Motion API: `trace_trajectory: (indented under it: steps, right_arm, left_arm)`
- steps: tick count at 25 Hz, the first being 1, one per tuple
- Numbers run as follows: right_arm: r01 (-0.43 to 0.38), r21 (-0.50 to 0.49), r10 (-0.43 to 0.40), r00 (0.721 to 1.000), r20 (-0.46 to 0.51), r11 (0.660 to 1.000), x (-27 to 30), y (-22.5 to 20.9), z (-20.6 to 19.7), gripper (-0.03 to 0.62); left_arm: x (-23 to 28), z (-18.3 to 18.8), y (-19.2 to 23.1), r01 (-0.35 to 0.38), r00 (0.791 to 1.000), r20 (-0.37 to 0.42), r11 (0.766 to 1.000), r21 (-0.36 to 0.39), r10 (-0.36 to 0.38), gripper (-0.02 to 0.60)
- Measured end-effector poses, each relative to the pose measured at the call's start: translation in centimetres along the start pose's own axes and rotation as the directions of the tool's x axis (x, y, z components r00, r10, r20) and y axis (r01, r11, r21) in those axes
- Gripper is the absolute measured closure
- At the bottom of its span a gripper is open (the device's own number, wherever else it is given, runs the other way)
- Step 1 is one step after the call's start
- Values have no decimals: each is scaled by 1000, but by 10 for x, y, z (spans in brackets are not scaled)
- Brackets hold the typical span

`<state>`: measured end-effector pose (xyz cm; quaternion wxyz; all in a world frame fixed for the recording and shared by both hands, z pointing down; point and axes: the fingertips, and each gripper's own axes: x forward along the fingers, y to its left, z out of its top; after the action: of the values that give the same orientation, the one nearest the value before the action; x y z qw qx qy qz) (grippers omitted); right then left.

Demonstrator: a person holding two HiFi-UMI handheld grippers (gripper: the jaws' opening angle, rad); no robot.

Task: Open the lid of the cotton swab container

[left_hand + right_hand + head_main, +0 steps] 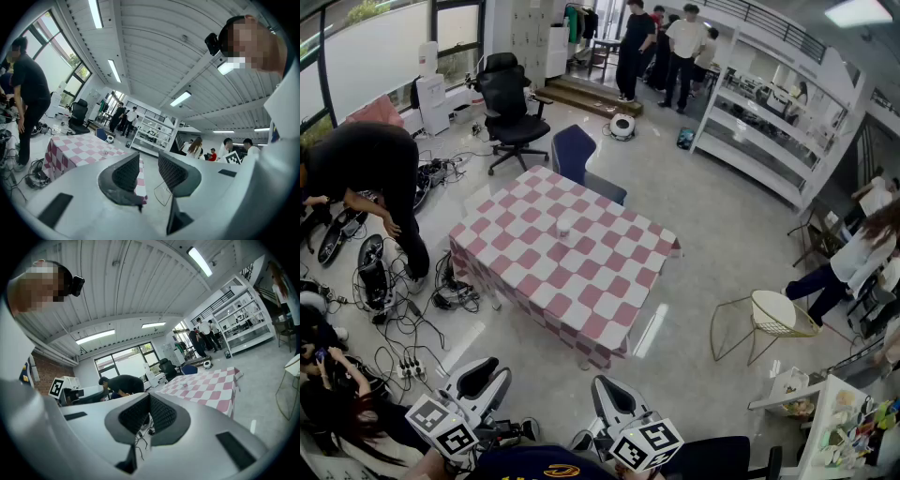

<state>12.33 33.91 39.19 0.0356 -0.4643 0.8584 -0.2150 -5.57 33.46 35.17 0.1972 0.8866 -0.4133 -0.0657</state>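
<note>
A small pale cotton swab container (563, 226) stands upright near the middle of a table with a pink-and-white checked cloth (581, 300); its lid looks closed. Both grippers are held low at the bottom of the head view, well short of the table. My left gripper (478, 367) (149, 161) is closed down to a narrow gap with nothing in it. My right gripper (606, 384) (149, 399) is shut, its pads touching, and holds nothing. Both gripper views look across the room toward the far-off table.
A blue chair (574, 150) and a black office chair (508, 103) stand behind the table. A person (375, 169) bends over cables (412, 319) at the left. At the right are a wire-legged stool (773, 319) and white shelving (769, 122).
</note>
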Motion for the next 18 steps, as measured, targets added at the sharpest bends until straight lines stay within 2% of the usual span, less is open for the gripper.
trace_trajectory:
  steps: [10, 18]
  right_arm:
    - [12, 12, -12, 1000, -23, 1000, 8, -3, -4, 583]
    - [43, 54, -43, 999, 9, 998, 20, -6, 0, 583]
  left_arm:
    - [6, -2, 7, 5, 1000, -19, 1000, 13, -5, 451]
    - [7, 1, 20, 16, 1000, -25, 1000, 19, -15, 451]
